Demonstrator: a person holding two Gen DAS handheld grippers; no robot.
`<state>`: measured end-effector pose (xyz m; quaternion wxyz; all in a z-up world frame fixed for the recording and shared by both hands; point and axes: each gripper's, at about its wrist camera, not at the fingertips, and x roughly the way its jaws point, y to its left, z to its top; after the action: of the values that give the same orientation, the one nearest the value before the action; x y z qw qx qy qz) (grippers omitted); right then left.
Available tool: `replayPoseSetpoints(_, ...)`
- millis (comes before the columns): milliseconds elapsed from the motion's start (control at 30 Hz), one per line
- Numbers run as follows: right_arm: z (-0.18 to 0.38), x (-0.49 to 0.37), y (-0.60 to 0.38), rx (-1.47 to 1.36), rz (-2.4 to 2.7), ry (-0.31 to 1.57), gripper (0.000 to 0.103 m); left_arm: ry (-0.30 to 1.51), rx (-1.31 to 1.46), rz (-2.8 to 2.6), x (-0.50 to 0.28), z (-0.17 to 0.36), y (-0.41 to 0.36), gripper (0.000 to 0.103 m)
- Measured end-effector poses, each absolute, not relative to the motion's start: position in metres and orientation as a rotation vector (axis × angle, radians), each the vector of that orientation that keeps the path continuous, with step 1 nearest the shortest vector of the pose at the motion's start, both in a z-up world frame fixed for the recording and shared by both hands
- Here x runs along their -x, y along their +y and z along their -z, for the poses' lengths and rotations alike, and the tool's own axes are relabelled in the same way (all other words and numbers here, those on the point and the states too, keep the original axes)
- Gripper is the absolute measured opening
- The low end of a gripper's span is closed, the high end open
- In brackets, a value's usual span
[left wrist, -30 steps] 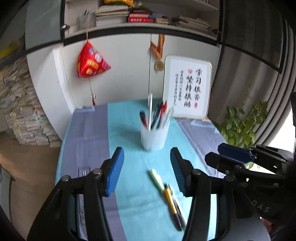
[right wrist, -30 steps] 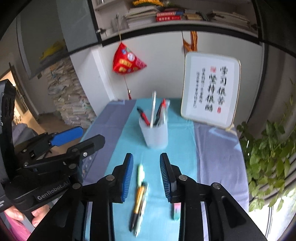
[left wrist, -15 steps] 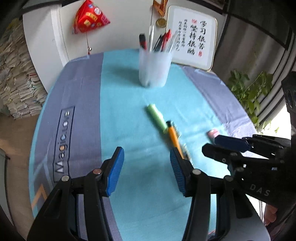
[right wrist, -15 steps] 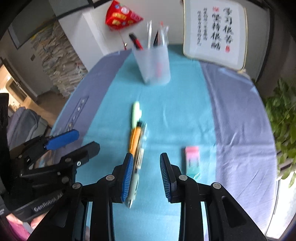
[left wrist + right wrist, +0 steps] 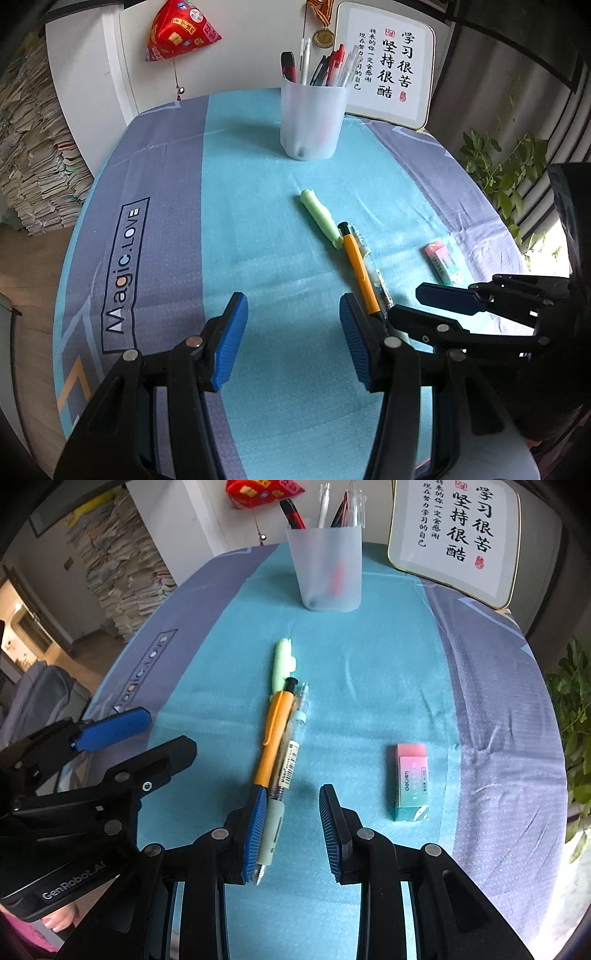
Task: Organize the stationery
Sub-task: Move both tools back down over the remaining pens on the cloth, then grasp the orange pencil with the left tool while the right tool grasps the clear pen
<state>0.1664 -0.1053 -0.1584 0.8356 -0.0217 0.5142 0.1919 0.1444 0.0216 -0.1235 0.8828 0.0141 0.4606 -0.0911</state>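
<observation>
1. We hold the right gripper [image 5: 291, 834] low over the near part of the table, its two blue pads released with a clear gap and nothing between them. Its left pad [image 5: 255, 834] lies just beside the lower end of the clear gel pen [image 5: 286, 764]; we cannot tell if they touch.
2. We hold the left gripper [image 5: 291, 332] to the left of it, also spread wide and empty, above the teal middle strip of the tablecloth [image 5: 258, 236].
3. In front of the right gripper three writing things lie close together, pointing towards the far edge: the clear gel pen, the orange pen [image 5: 275, 734] touching it on its left side, and the light green highlighter [image 5: 283, 662] just beyond them — its near end meets the top of the orange pen.
4. The pink and teal eraser [image 5: 412, 781] lies apart from the pens, towards the right edge of the teal strip, near the grey strip.
5. The translucent pen cup [image 5: 327, 566] stands upright near the far edge of the table, with several pens [image 5: 325, 66] already upright in it.
6. Behind the cup, at the far right corner, a framed calligraphy board [image 5: 456, 535] leans — and a red hanging ornament [image 5: 179, 31] is on the white cabinet behind.
</observation>
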Motion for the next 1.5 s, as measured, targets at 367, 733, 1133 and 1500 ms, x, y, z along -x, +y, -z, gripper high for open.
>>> replayPoseSetpoints(367,0.158,-0.168,-0.121,0.070,-0.282,1.064,0.030,0.976,-0.027,0.194,-0.145,0.130,0.020,0.051)
replayPoseSetpoints(733,0.144,-0.161,-0.152,-0.071,-0.294,1.033,0.030,1.001,-0.082,0.284,-0.146,0.140,-0.018,0.051)
replayPoseSetpoints(1133,0.150,-0.159,-0.146,-0.095,-0.347,1.064,0.030,1.064,-0.058,0.324,-0.153,0.155,-0.030,0.009)
replayPoseSetpoints(1500,0.159,-0.160,-0.125,-0.043,-0.377,1.084,0.030,1.084,-0.049,0.299,-0.124,0.153,0.004,0.009)
